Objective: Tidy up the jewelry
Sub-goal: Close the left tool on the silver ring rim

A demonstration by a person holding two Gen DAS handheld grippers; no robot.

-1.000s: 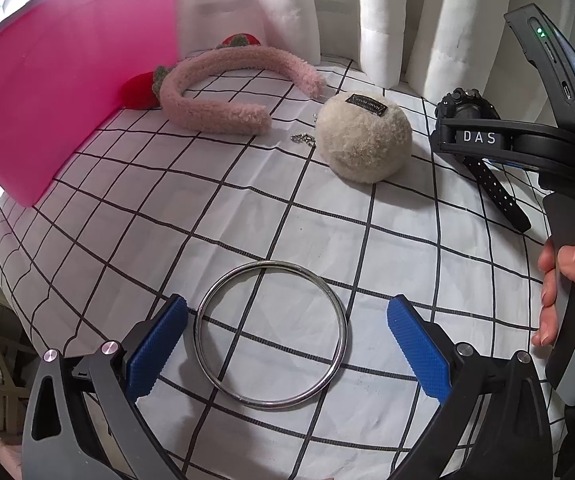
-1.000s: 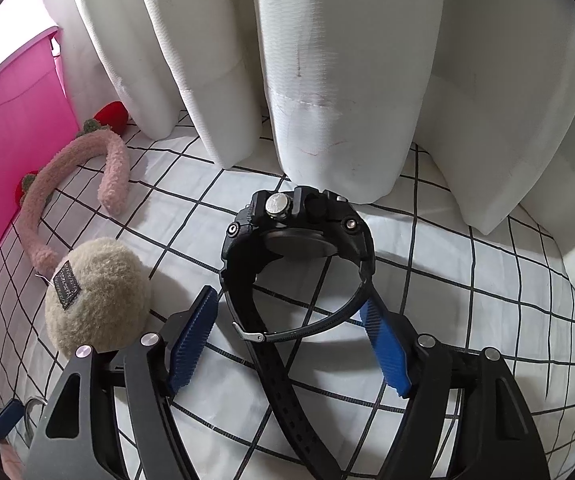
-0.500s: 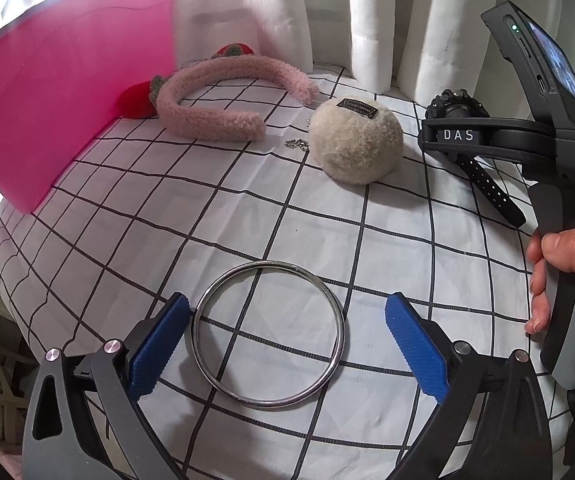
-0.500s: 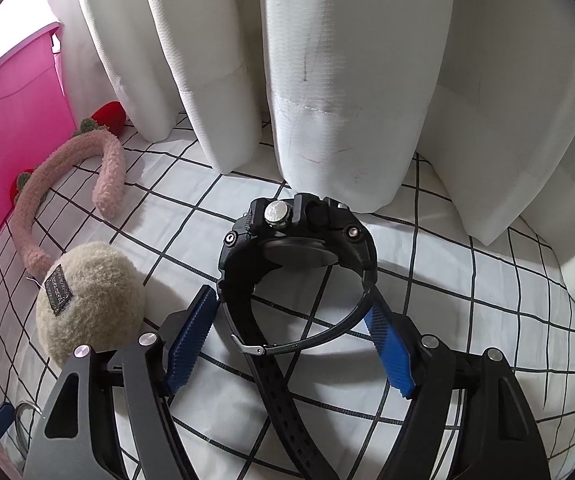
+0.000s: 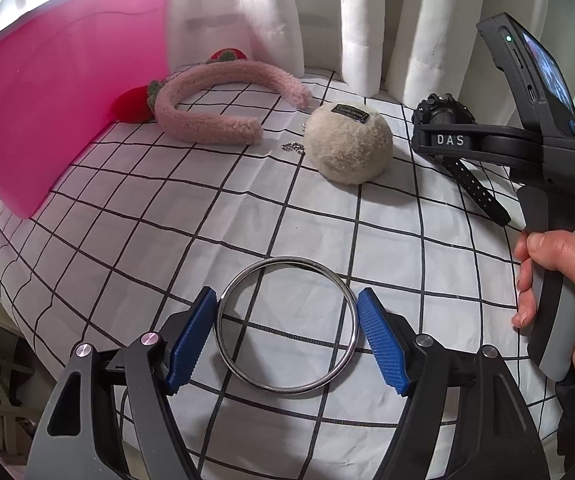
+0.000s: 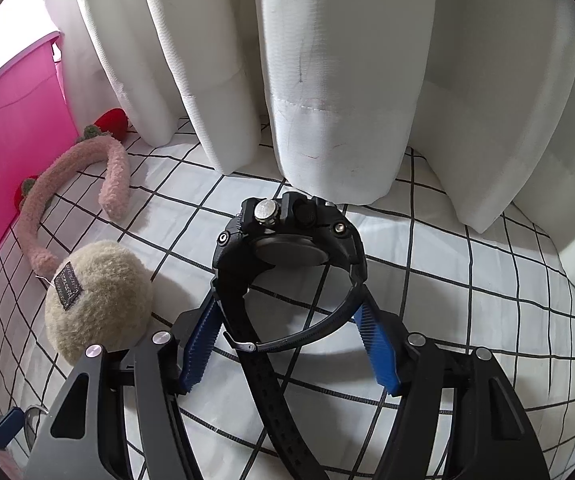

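Left wrist view, from left to right: a translucent pink storage bin (image 5: pixel 47 120) stood at the far left on a white tablecloth with a black grid (image 5: pixel 207 220); beside it lay a red strawberry plush (image 5: pixel 133 104) and a pink fuzzy headband (image 5: pixel 207 120), curved open toward the curtain (image 5: pixel 319 12). A short silver ball chain (image 5: pixel 292 147) lay just left of a beige plush ball (image 5: pixel 349 146) bearing a small dark label. In the foreground a silver bangle (image 5: pixel 287 324) lay flat on the cloth between the blue pads of the left gripper (image 5: pixel 287 338), whose jaws had narrowed to the bangle's width, each pad at or just beside its rim; whether they pressed it could not be told. At the right, a hand (image 5: pixel 559 284) held the handle of the right gripper's body, marked DAS, above a black wristwatch (image 5: pixel 443 110). Right wrist view, from left to right: the pink bin (image 6: pixel 11 152), the headband (image 6: pixel 71 192) and the plush ball (image 6: pixel 95 300) occupied the left side; at centre the black wristwatch (image 6: pixel 287 248) stood on its edge with its strap looped, the right gripper (image 6: pixel 287 340) partly open and set around the loop, its blue pads touching the strap on both sides; white curtain folds (image 6: pixel 347 80) hung behind.
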